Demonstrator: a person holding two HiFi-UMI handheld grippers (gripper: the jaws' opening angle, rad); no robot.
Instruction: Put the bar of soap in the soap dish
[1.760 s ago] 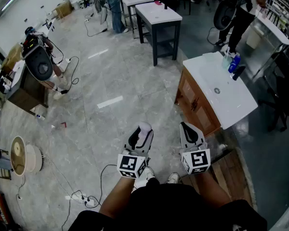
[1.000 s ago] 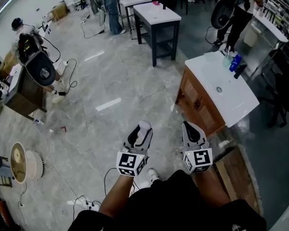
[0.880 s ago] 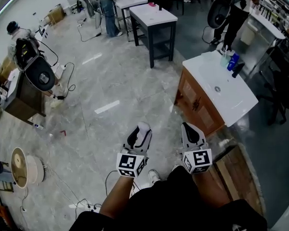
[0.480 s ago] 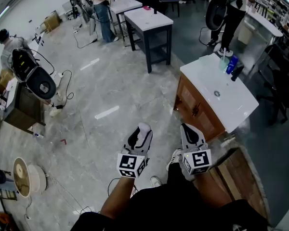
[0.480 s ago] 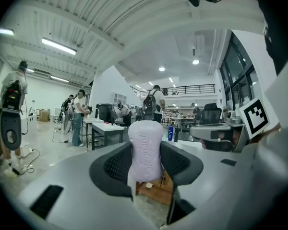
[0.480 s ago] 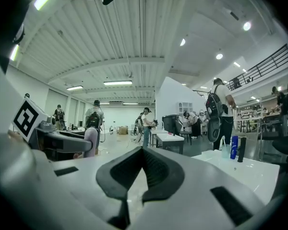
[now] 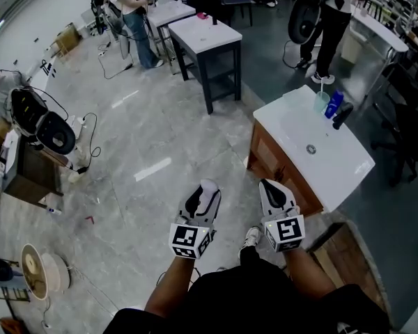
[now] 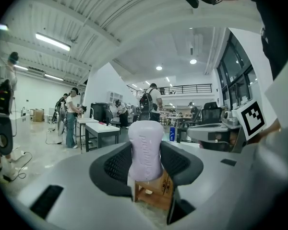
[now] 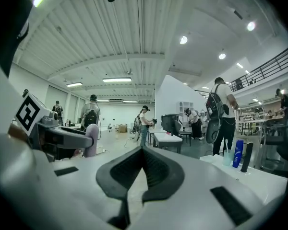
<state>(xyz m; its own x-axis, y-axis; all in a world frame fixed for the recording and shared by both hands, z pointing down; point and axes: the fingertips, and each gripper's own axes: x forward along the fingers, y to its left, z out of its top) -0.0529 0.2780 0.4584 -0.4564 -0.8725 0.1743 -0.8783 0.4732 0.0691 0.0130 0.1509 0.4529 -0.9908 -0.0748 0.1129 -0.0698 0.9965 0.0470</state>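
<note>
A pale lilac bar of soap (image 8: 145,145) stands upright between the dark pads of my left gripper (image 8: 146,163), which is shut on it. In the head view the left gripper (image 7: 206,188) is held low at centre with the soap (image 7: 208,185) at its tip. Beside it, my right gripper (image 7: 270,187) carries nothing; in its own view the right gripper (image 9: 143,152) has its jaws together. The soap (image 9: 91,141) also shows at the left of that view. No soap dish can be made out.
A wooden vanity with a white sink top (image 7: 348,164) stands ahead on the right, with a cup (image 7: 321,101), a blue bottle (image 7: 334,104) and a black dispenser (image 7: 341,115) at its far end. Dark-framed tables (image 7: 207,35) and several people are farther off.
The whole scene has slid toward me: the vanity and tables are nearer. Both grippers keep their places side by side, and the soap stays gripped.
</note>
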